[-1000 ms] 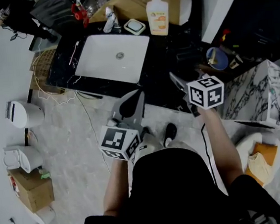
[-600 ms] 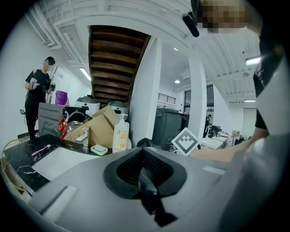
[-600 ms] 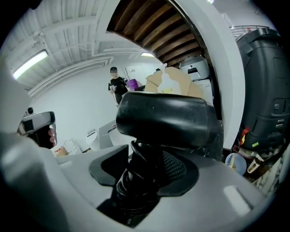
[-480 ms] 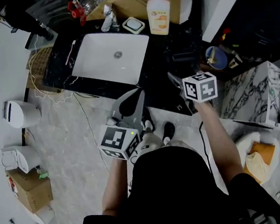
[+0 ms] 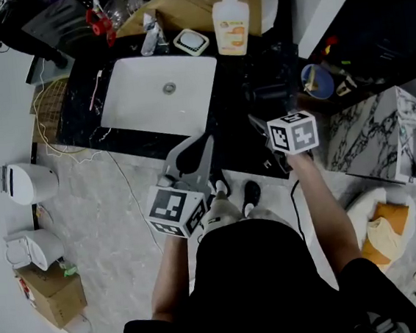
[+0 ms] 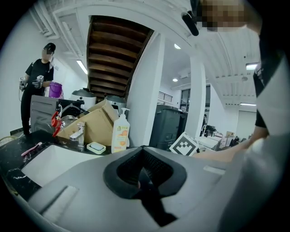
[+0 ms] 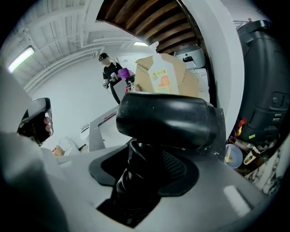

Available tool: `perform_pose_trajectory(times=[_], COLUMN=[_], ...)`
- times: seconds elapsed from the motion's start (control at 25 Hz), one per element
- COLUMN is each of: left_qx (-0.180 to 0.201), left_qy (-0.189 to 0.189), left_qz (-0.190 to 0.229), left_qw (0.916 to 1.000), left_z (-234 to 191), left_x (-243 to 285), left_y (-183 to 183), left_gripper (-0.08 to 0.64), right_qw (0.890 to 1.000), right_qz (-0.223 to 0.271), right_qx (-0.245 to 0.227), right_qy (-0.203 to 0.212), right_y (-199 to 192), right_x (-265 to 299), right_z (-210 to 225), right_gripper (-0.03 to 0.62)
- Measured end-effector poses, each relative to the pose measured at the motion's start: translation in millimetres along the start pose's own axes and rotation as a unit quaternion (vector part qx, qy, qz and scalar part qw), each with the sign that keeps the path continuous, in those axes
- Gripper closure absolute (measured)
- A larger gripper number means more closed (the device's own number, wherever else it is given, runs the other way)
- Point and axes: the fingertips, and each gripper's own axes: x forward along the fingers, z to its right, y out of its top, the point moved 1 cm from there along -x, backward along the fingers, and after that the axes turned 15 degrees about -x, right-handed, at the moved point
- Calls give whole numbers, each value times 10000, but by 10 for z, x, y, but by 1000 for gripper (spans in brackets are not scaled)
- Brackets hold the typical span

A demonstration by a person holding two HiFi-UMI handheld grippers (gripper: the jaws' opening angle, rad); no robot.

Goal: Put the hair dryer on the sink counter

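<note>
Firmly clamped on the ribbed handle, your right claw (image 7: 139,174) holds the black hair dryer (image 7: 165,120) over the dark tabletop (image 5: 234,115) just right of the white sink (image 5: 160,93). The barrel is level, apparently so it can be laid flat there. Whether it touches the surface cannot be told from any view. Your left claw (image 6: 144,171), pads pressed together on nothing, hangs low by your waist, seemingly held clear of the work. A soap bottle (image 5: 228,21) stands behind the basin, well apart from the likely landing spot.
</note>
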Motion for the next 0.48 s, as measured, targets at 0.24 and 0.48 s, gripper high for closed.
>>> perform_pose_trajectory(times=[0.24, 0.48], left_qx=[-29, -9], left_qy=[-82, -180], left_qz=[-142, -126], left_qw=[9999, 9998], left_z=[-143, -232], left_x=[115, 186], left_y=[30, 56], left_gripper=[561, 561], right_qw=[9997, 9990], right_qz=[-220, -367], right_qx=[104, 149], right_qy=[-81, -198], right_y=[-84, -125], right_x=[141, 228], right_z=[86, 133], right_gripper=[374, 373])
